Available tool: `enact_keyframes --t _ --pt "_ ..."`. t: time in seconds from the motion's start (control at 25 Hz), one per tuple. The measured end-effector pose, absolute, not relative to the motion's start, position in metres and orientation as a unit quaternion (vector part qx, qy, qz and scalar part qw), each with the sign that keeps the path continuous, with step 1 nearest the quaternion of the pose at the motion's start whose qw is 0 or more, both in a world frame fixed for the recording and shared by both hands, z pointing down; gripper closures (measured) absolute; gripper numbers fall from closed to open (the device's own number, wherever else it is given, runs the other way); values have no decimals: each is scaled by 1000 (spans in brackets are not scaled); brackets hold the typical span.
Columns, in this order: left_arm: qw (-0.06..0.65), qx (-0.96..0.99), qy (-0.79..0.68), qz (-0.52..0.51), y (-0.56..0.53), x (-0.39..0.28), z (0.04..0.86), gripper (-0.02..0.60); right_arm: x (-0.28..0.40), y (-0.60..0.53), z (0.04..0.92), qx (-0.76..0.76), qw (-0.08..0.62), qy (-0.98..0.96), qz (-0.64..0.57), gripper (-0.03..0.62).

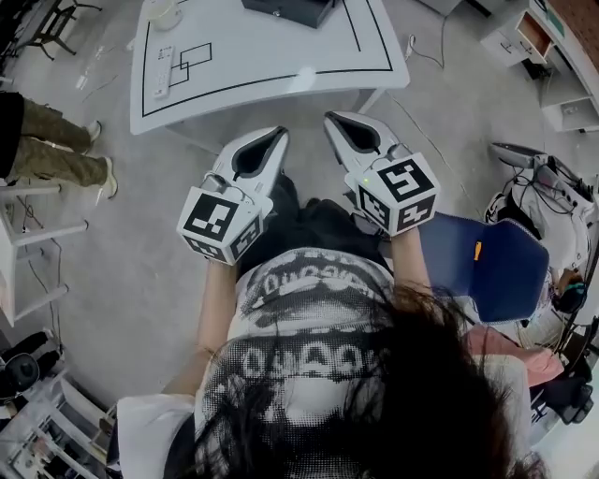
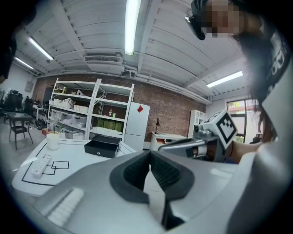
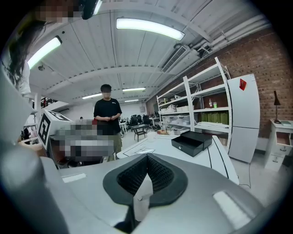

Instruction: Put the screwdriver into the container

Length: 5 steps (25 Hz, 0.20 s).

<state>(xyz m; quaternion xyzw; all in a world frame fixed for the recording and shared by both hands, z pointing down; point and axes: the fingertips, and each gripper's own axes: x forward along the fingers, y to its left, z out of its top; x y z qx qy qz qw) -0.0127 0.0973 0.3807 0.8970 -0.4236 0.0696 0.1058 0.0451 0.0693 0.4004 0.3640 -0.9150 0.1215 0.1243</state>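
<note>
1. One white table (image 1: 281,56) with black lines on its top is seen beyond the person's hands.
2. At its left end, one white cup (image 1: 164,11) is stood at the far edge, and one slim white object (image 1: 162,73) is laid flat nearer.
3. One black container (image 1: 285,9) is set at the far edge, well to the right of the cup.
4. The screwdriver cannot be made out in any view.
5. Two grippers are counted, held side by side before the person's chest, short of the table's near edge. Both are pointed toward the table and tilted slightly down.
6. The left hand-held gripper (image 1: 267,150) is closed, its pads met with nothing between them.
7. The right hand-held gripper (image 1: 348,129) is likewise closed and empty.
8. One standing person (image 3: 107,119) is seen in the right gripper view, left of the table.
</note>
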Motion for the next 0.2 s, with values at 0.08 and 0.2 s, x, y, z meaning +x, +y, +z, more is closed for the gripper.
enact_keyframes --t 0.08,0.2 --pt "108 894 -428 70 100 -16 383 581 44 71 400 362 124 -916 119 606" --pt "110 891 -434 69 104 -18 386 581 44 74 401 360 123 -917 117 606"
